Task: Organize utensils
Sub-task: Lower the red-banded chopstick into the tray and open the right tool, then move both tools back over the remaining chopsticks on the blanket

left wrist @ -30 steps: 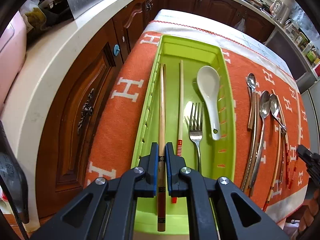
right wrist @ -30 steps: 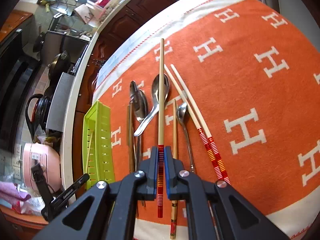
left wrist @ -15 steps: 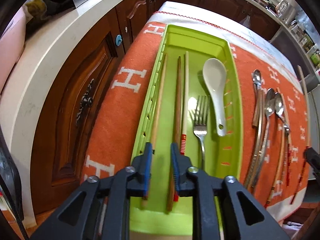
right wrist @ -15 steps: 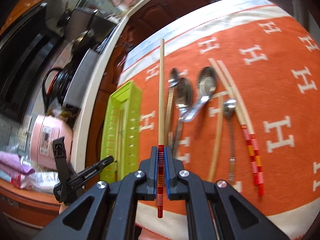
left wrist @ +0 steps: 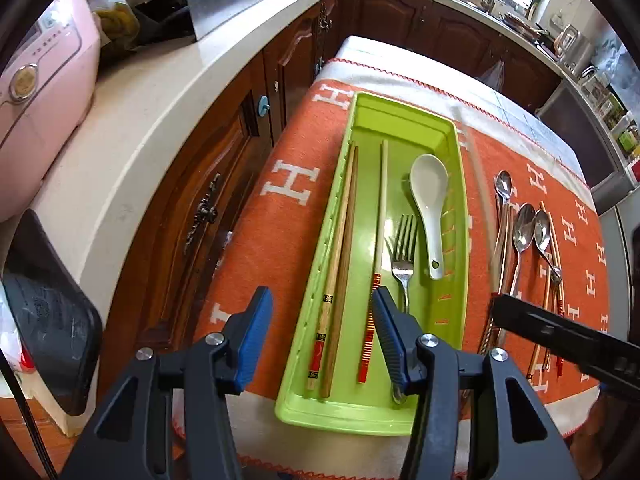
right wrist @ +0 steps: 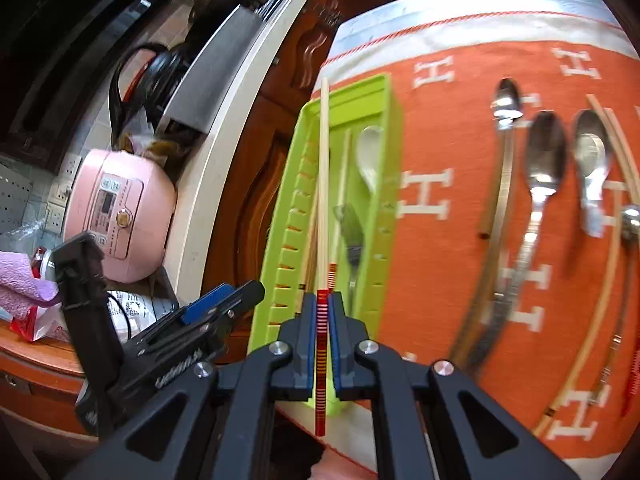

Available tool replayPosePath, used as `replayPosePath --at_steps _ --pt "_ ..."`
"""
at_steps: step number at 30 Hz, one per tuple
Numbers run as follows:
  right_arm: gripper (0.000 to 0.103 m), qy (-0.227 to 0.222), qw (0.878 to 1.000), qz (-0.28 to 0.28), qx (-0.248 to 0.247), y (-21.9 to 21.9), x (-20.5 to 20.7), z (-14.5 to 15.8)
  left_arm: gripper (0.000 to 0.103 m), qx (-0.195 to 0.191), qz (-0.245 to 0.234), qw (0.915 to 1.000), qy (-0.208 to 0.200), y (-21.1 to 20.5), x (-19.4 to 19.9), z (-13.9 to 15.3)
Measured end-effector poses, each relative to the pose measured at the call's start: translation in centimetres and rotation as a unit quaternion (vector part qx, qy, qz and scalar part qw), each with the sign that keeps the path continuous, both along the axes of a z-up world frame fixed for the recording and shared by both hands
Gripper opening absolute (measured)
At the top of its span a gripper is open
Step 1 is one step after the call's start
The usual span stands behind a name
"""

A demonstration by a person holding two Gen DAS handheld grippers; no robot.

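Note:
The green tray [left wrist: 460,200] holds two brown chopsticks [left wrist: 340,248] along its left wall, a red-striped chopstick [left wrist: 378,220], a fork [left wrist: 402,256] and a white spoon [left wrist: 430,196]. My left gripper [left wrist: 320,308] hovers over the tray's near end; its jaws are opening and press on nothing. My right gripper [right wrist: 323,308] is shut on a pale chopstick with a red-striped end [right wrist: 323,180], held above the tray [right wrist: 384,200]. The right gripper's finger [left wrist: 560,340] shows at the right of the left wrist view.
Several metal spoons [right wrist: 544,168] and more chopsticks [right wrist: 616,140] lie on the orange cloth [left wrist: 280,220] right of the tray. A white counter [left wrist: 160,100] with a pink rice cooker [right wrist: 116,208] runs on the left, above wooden cabinet doors [left wrist: 208,200].
The left gripper let go of the brown chopstick, which now lies in the tray, and opened wide while lifting. The right gripper carried its striped chopstick from above the spoons to above the tray.

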State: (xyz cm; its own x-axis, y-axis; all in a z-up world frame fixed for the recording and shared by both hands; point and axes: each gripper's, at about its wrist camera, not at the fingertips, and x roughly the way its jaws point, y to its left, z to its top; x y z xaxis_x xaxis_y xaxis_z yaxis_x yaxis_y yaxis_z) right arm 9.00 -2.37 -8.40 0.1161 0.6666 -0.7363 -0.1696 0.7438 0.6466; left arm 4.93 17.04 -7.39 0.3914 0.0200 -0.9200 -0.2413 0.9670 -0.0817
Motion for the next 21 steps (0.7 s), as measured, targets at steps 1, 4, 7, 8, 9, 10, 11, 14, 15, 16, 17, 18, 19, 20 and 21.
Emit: replayPosePath --at_steps 1,4,7,8,9,10,11,14,15,16,17,18,19,20,21 --pt "0.006 0.002 1.000 0.005 0.000 0.8 0.2 -0.2 0.049 0.005 0.003 1.0000 -0.002 0.1 -0.1 0.1" --pt "0.006 0.008 1.000 0.014 -0.004 2.4 0.6 -0.8 0.050 0.015 0.011 0.9998 -0.005 0.6 -0.3 0.2" --pt "0.006 0.016 1.000 0.013 -0.005 3.6 1.1 -1.4 0.050 0.012 0.012 0.9998 -0.003 1.0 -0.5 0.1" --pt "0.006 0.016 1.000 0.014 -0.005 4.0 1.3 -1.4 0.050 0.012 0.013 0.9999 -0.003 1.2 -0.4 0.1" --pt "0.006 0.016 1.000 0.016 -0.004 4.5 1.4 -1.6 0.050 0.011 0.013 0.9999 -0.002 1.3 -0.5 0.0" --pt "0.006 0.018 1.000 0.015 -0.003 4.8 1.5 -1.8 0.050 0.010 0.014 0.9999 -0.002 1.4 -0.4 0.0" --pt "0.007 0.020 1.000 0.014 -0.004 5.0 1.6 -2.1 0.050 0.009 0.014 0.9999 -0.003 1.5 -0.5 0.0" --pt "0.009 0.036 0.999 0.016 -0.007 5.4 1.8 -3.0 0.050 0.010 0.015 0.9998 -0.006 1.6 -0.5 0.1" --pt "0.009 0.044 0.999 0.017 -0.004 5.4 1.9 -3.3 0.050 0.010 0.015 0.9998 -0.007 1.6 -0.5 0.2" --pt "0.009 0.049 0.999 0.018 -0.004 5.4 1.8 -3.5 0.050 0.010 0.015 0.9998 -0.008 1.7 -0.5 0.2" --pt "0.009 0.052 0.998 0.018 -0.004 5.4 1.8 -3.6 0.050 0.010 0.015 0.9998 -0.008 1.7 -0.5 0.2" --pt "0.009 0.056 0.998 0.019 -0.002 5.3 1.7 -3.8 0.050 0.010 0.016 0.9998 -0.008 1.7 -0.4 0.1" --pt "0.009 0.059 0.998 0.021 0.000 5.2 1.5 -3.9 0.050 0.008 0.016 0.9998 -0.006 1.7 -0.4 0.1" --pt "0.009 0.062 0.998 0.022 -0.001 5.1 1.4 -3.9 0.050 0.005 0.016 0.9998 -0.005 1.7 -0.4 0.0" --pt "0.009 0.062 0.998 0.023 -0.002 4.9 1.2 -3.8 0.050 0.002 0.015 0.9999 -0.004 1.7 -0.4 0.0"
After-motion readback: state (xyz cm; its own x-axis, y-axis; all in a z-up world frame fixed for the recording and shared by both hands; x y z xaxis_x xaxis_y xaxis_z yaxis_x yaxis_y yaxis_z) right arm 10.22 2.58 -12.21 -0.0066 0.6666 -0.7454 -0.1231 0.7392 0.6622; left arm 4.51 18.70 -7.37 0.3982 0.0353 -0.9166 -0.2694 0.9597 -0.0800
